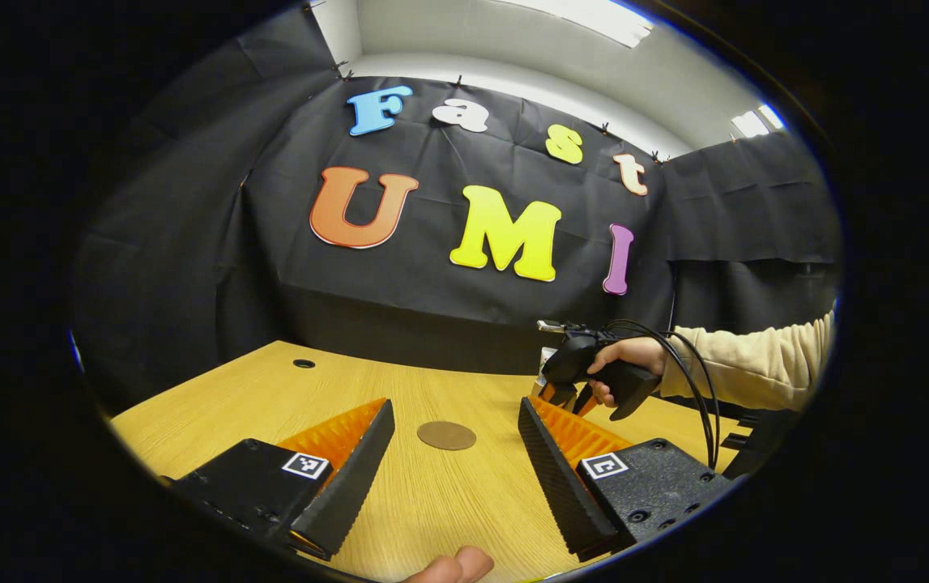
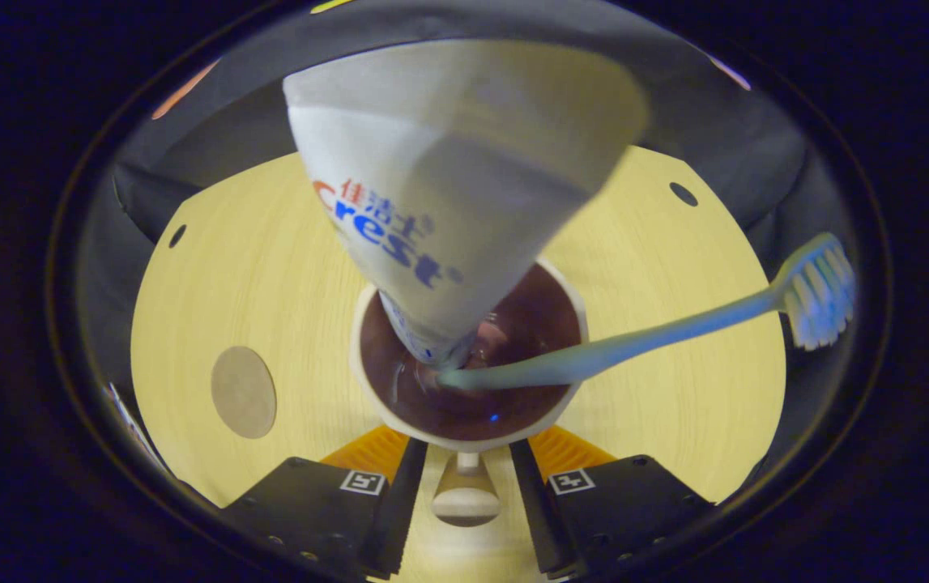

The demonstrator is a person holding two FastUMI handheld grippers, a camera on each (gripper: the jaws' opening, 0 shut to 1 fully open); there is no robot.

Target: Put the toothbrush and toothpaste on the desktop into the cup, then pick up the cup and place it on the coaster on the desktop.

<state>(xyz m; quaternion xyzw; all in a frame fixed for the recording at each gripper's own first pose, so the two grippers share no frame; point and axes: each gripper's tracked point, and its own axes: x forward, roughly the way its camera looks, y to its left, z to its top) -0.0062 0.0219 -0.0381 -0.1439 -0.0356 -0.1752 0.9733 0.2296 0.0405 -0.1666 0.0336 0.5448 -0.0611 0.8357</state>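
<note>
Toothpaste (image 2: 464, 186) stands in the cup (image 2: 468, 441), cap down, wide end up at the camera. A toothbrush (image 2: 634, 336) leans in it, bristles up to the right. Right tongs (image 2: 468, 478) sit narrow by the cup's handle; I cannot tell if they squeeze it. Left tongs (image 1: 452, 470) gape wide over the counter (image 1: 270, 389), coaster (image 1: 446, 435) just beyond.

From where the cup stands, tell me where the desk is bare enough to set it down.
Bare wood lies all around the round brown coaster, between it and the white cup with the dark inside. In the left gripper view, the light wooden desktop is open beyond the coaster too. It is crowded at the cup, where the right gripper straddles its handle.
</note>
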